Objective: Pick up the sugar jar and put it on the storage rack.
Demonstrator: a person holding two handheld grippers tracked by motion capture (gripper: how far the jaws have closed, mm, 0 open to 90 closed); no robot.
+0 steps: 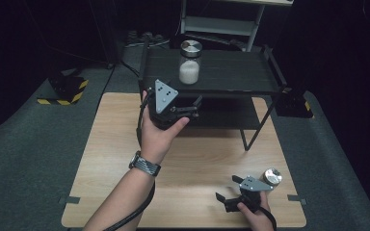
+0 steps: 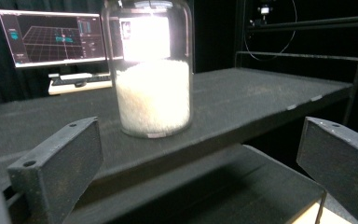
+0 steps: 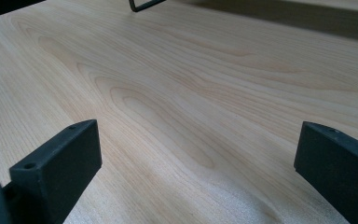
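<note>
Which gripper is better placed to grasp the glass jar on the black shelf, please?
Left: the left gripper is open, facing the jar. The right gripper hovers over the table.

A jar (image 1: 190, 62) stands on the shelf (image 1: 231, 72) behind the left tool (image 1: 196, 107).

We are in a lab recording booth: black curtains all round, a monitor (image 2: 51, 37) at ten o'clock showing a 3D grid, hazard-striped stand feet (image 1: 67, 89) on grey carpet, a metal rack (image 1: 231, 21) at twelve o'clock.
</note>
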